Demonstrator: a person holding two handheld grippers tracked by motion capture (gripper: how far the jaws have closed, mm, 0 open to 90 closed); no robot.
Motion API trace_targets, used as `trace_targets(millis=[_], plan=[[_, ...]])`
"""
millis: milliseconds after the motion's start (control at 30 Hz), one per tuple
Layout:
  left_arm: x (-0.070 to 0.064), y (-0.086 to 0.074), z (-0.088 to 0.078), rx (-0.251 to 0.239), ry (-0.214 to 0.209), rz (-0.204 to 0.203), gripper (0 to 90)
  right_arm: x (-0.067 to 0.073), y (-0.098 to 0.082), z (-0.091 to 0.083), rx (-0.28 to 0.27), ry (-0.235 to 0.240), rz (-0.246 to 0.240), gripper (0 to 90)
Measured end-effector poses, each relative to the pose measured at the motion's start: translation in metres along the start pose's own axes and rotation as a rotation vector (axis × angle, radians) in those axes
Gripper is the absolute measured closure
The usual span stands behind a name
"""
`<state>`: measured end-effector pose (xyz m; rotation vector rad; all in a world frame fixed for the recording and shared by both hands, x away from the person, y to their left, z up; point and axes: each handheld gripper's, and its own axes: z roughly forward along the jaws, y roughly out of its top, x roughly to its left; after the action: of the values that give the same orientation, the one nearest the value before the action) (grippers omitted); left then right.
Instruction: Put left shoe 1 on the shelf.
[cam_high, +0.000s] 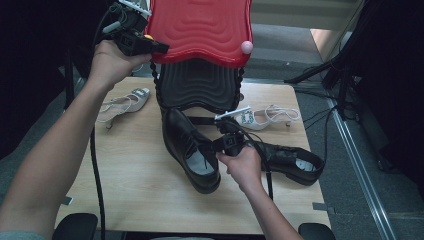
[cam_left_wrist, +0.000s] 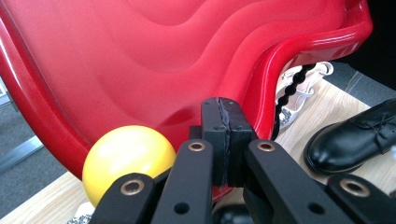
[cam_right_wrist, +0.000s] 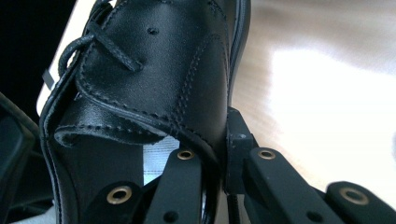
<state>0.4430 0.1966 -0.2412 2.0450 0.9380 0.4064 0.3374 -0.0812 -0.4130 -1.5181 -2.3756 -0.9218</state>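
A red wavy lid stands raised over a black ribbed case at the back of the wooden table. My left gripper is at the lid's left corner; in the left gripper view its pads are shut together against the red rim, beside a yellow ball knob. A black lace-up shoe lies mid-table. My right gripper is shut on its side wall; the leather runs between the jaws.
A second black shoe lies right of my right hand. One white sandal sits at the table's left, another at the back right. A pink ball knob marks the lid's right corner. Cables trail off the table.
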Motion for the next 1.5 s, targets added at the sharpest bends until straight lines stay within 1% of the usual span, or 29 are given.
trace_targets(millis=[67,100,167,267,400,433,500,533,600,633,667,700,733,800,867,900,933,967,1033,1133,1167,1200,1233,1267,1300,1333,1433,1500], plan=[[0.000,0.000,0.000,0.000,0.000,0.001,90.0,0.001,0.006,-0.005,-0.020,-0.006,0.022,87.6],[0.000,0.000,0.000,0.001,0.000,0.000,90.0,0.000,0.009,-0.007,-0.027,-0.010,0.013,87.5],[0.000,0.000,0.000,0.001,0.001,0.000,90.0,0.001,0.014,-0.010,-0.055,-0.016,0.019,87.6],[0.000,0.000,0.000,0.002,0.001,0.001,90.0,0.001,0.022,-0.013,-0.077,-0.024,0.030,87.6],[0.000,0.000,0.000,0.003,0.001,0.001,90.0,0.000,0.033,-0.013,-0.122,-0.042,0.030,87.6],[0.000,0.000,0.000,0.003,0.002,0.001,90.0,0.001,0.036,-0.012,-0.142,-0.046,0.041,87.6],[0.000,0.000,0.000,0.003,0.001,0.001,90.0,0.001,0.039,-0.011,-0.152,-0.054,0.044,87.6],[0.000,0.000,0.000,0.003,0.001,0.001,90.0,0.002,0.046,-0.008,-0.185,-0.068,0.050,87.6],[0.000,0.000,0.000,0.003,0.001,0.001,90.0,0.002,0.051,-0.006,-0.211,-0.073,0.056,87.6],[0.000,0.000,0.000,0.003,0.001,0.001,90.0,0.002,0.051,-0.006,-0.211,-0.073,0.056,87.6],[0.000,0.000,0.000,0.003,0.001,0.003,90.0,0.002,0.058,-0.004,-0.236,-0.072,0.071,87.7],[0.000,0.000,0.000,0.003,0.002,0.003,90.0,0.002,0.061,-0.004,-0.243,-0.072,0.075,87.7],[0.000,0.000,0.000,0.003,0.002,0.004,90.0,0.001,0.064,-0.002,-0.265,-0.073,0.077,87.6],[0.000,0.000,0.000,0.003,0.002,0.004,90.0,0.003,0.070,0.001,-0.298,-0.079,0.094,87.7],[0.000,0.000,0.000,0.004,0.002,0.002,90.0,0.004,0.077,0.004,-0.335,-0.095,0.097,87.7],[0.000,0.000,0.000,0.003,0.001,0.004,90.0,0.005,0.079,0.007,-0.359,-0.093,0.114,87.6],[0.000,0.000,0.000,0.003,0.002,0.003,90.0,0.005,0.082,0.009,-0.372,-0.096,0.110,87.6],[0.000,0.000,0.000,0.003,0.002,0.003,90.0,0.005,0.085,0.011,-0.389,-0.090,0.127,87.6],[0.000,0.000,0.000,0.002,0.002,0.004,90.0,0.006,0.091,0.014,-0.418,-0.089,0.144,87.6],[0.000,0.000,0.000,0.002,0.001,0.007,90.0,0.009,0.100,0.020,-0.460,-0.116,0.158,87.6],[0.000,0.000,0.000,0.002,0.001,0.006,90.0,0.011,0.102,0.021,-0.468,-0.132,0.157,87.6],[0.000,-0.001,0.000,0.003,0.000,0.008,90.0,0.011,0.105,0.023,-0.482,-0.131,0.173,87.6],[0.000,-0.001,0.000,0.002,0.000,0.009,90.0,0.012,0.107,0.024,-0.487,-0.141,0.171,87.6],[0.000,0.000,0.000,0.002,0.002,0.016,90.0,0.014,0.109,0.026,-0.495,-0.146,0.181,87.6],[0.000,0.000,0.000,0.002,0.000,0.010,90.0,0.014,0.111,0.027,-0.502,-0.144,0.185,87.6],[0.000,0.000,0.000,0.002,0.001,0.010,90.0,0.013,0.112,0.028,-0.512,-0.140,0.202,87.6],[0.000,0.000,0.000,0.002,0.002,0.016,90.0,0.015,0.117,0.033,-0.518,-0.160,0.201,87.5],[0.000,-0.001,0.000,0.001,0.001,0.017,90.0,0.013,0.118,0.036,-0.524,-0.173,0.209,87.5]])
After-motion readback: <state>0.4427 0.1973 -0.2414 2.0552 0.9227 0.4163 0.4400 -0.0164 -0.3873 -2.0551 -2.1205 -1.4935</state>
